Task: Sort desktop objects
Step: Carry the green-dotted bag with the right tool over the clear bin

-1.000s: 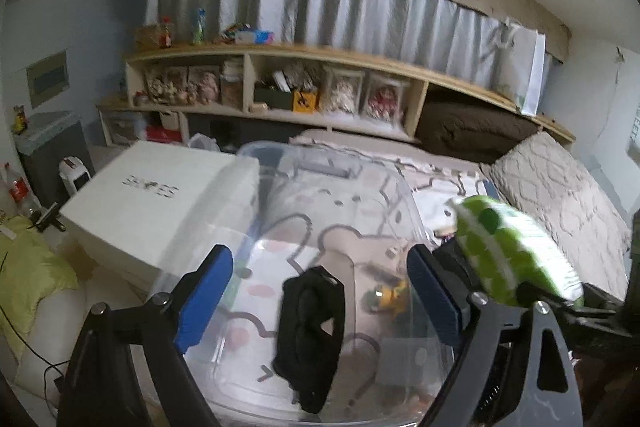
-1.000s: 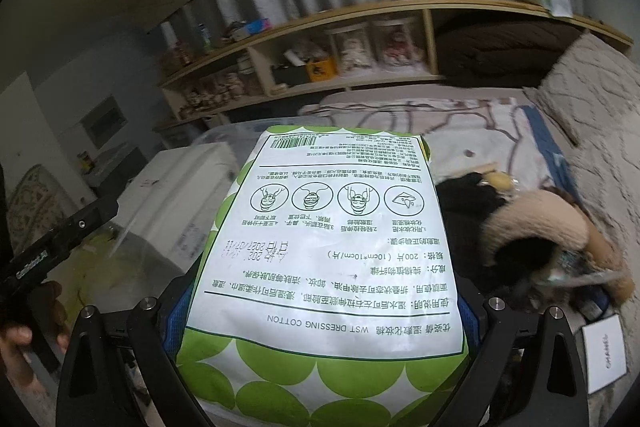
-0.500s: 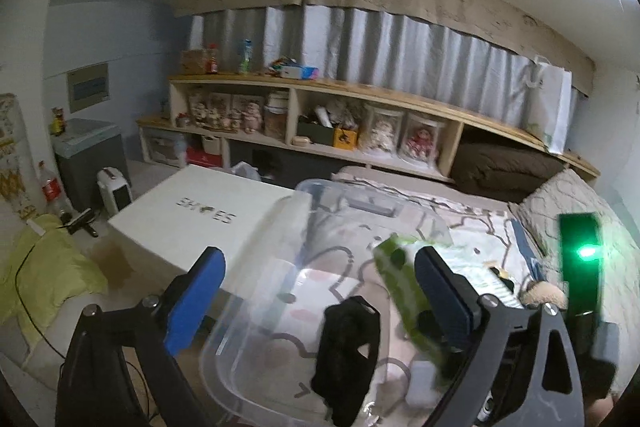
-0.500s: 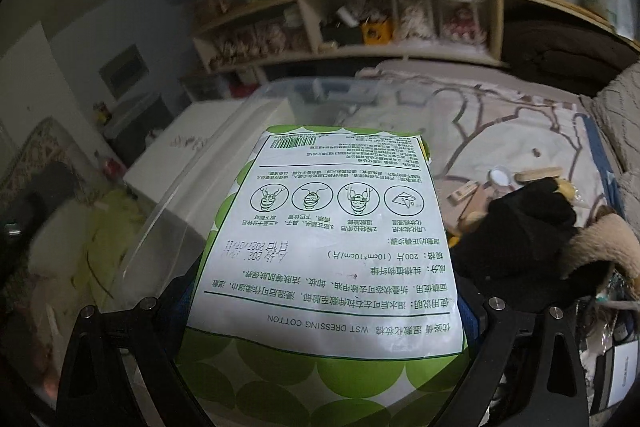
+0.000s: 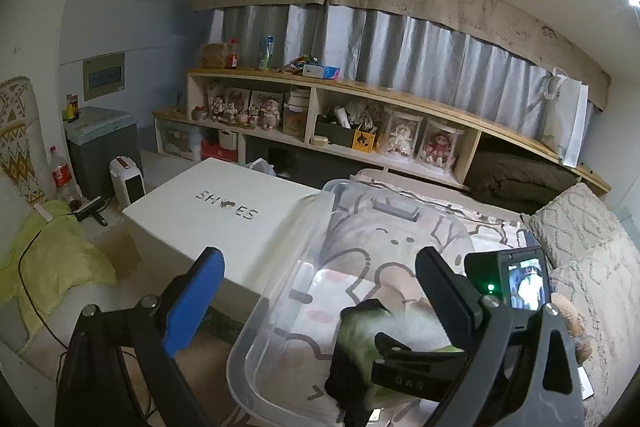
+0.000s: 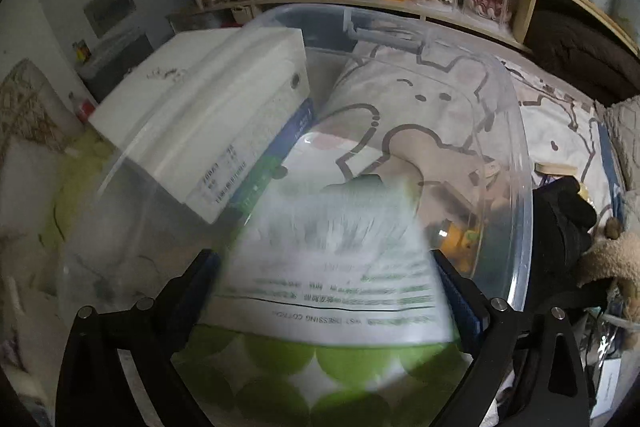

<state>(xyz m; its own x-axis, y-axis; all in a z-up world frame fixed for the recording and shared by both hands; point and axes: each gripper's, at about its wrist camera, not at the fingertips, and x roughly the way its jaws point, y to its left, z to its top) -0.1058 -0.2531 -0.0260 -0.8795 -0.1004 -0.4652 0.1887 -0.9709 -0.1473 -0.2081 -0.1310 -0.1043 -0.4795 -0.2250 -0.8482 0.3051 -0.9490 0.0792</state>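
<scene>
My right gripper (image 6: 328, 267) is shut on a green-and-white cotton pad pack (image 6: 332, 267), blurred by motion, held over the clear plastic bin (image 6: 516, 131). In the left wrist view the pack (image 5: 360, 331) shows as a green blur low inside the bin (image 5: 280, 287), with the right gripper's body (image 5: 508, 291) beside it. My left gripper (image 5: 316, 287) is open and empty, above the bin's near left side. A black object (image 5: 372, 307) lies in the bin, mostly hidden by the pack.
A white shoe box (image 5: 224, 215) sits left of the bin. The bin rests on a patterned bedsheet (image 6: 552, 111). A black item (image 6: 568, 219) and a furry beige item (image 6: 608, 259) lie right of the bin. Shelves (image 5: 360, 115) line the far wall.
My right gripper has moved the pack forward and down into the bin, and the pack now blurs. My left gripper has pulled back and up, so the bin sits lower in its view.
</scene>
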